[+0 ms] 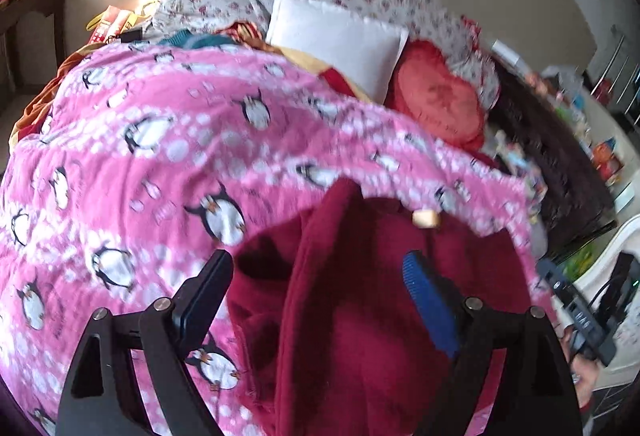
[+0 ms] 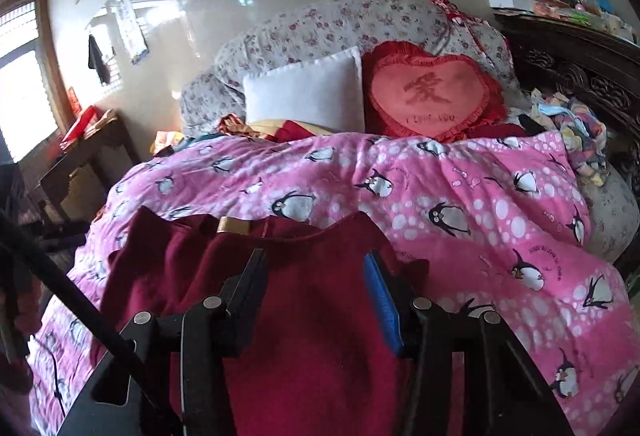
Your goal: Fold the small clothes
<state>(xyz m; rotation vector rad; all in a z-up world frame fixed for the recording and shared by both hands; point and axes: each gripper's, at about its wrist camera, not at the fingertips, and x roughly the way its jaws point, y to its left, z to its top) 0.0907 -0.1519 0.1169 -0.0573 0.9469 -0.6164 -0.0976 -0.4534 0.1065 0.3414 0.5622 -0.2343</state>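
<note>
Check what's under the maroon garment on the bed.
The maroon garment lies on the pink penguin blanket, which shows all around it. Whatever is beneath the blanket is covered.

Lying rumpled on a pink penguin-print blanket [image 2: 460, 171]: a small dark red fleece garment [image 2: 312, 316], soft and fuzzy. Showing a tan label [image 2: 234, 224] at the neckline along its far edge, facing up. Bunching into thick folds and a raised ridge down the middle in the left wrist view [image 1: 340, 316], spreading flatter in the right.
</note>
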